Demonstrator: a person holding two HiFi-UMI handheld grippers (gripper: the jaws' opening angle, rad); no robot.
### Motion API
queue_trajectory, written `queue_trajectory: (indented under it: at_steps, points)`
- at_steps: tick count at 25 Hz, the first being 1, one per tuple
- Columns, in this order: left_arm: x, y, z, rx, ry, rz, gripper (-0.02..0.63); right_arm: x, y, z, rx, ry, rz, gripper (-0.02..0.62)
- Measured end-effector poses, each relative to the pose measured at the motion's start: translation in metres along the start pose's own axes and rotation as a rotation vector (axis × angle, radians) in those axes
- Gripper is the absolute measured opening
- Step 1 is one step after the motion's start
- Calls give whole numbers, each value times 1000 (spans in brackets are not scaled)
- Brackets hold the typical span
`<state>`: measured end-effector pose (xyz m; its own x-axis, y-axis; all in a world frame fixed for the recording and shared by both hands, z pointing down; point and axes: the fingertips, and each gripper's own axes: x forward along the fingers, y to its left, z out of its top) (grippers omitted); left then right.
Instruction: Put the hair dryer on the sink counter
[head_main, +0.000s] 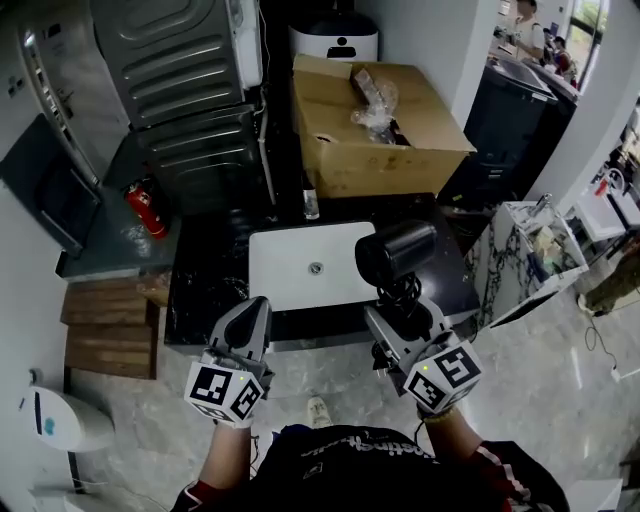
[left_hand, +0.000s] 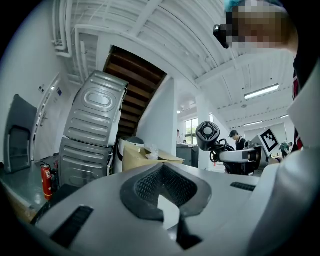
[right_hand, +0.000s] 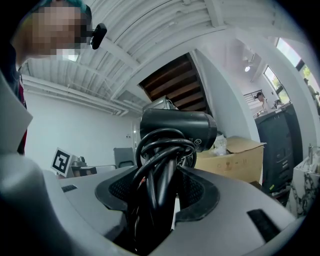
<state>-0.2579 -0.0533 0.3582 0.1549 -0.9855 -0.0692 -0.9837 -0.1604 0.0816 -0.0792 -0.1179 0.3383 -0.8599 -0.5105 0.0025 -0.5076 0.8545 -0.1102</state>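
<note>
A black hair dryer (head_main: 397, 252) with its cord coiled round the handle is held upright in my right gripper (head_main: 400, 318), which is shut on the handle. It hangs over the right end of the black sink counter (head_main: 205, 290), beside the white basin (head_main: 300, 265). In the right gripper view the hair dryer (right_hand: 177, 129) and its cord fill the space between the jaws of my right gripper (right_hand: 160, 200). My left gripper (head_main: 250, 318) is at the counter's front edge, left of the basin, shut and holding nothing. In the left gripper view, my left gripper (left_hand: 167, 200) has its jaws together, and the hair dryer (left_hand: 207, 135) shows at the right.
An open cardboard box (head_main: 375, 130) stands behind the counter. Stacked grey machines (head_main: 190, 90) and a red fire extinguisher (head_main: 146, 210) are at the back left. A small bottle (head_main: 311, 205) stands at the counter's back edge. Wooden steps (head_main: 105, 325) lie left; a white cart (head_main: 530, 250) is right.
</note>
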Motion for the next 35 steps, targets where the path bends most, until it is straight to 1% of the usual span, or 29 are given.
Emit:
queue_trajectory:
  at_steps: [3,7,12,14,17,23,26,28,35]
  points:
    - [12,25,0,-7,-4,-16,14,27,0,-1,0,4,-12,245]
    - [27,45,-6,-21,-5,-37,14,48,0,-2,-1,13,-27,245]
    - [50,48,-12,-58,6,-61,14,58,-12,-2,-5,35,-54,245]
    - [63,47,-14,-59,10,-69,14,60,-21,-1,-4,35,-59,245]
    - [83,39,-15,-45,15,-94,14,62,-36,3,-13,30,-57,245]
    - [118,21,-11,-49,10,-94,14,59,-70,7,5,19,-63,245]
    - [139,9,-10,-54,6,-117,14,53,-90,10,4,19,-85,245]
    - [151,-3,-14,-59,10,-148,14,48,-103,11,3,25,-103,245]
    - [190,-47,-34,-82,49,-230,14,22,-146,4,17,48,-192,245]
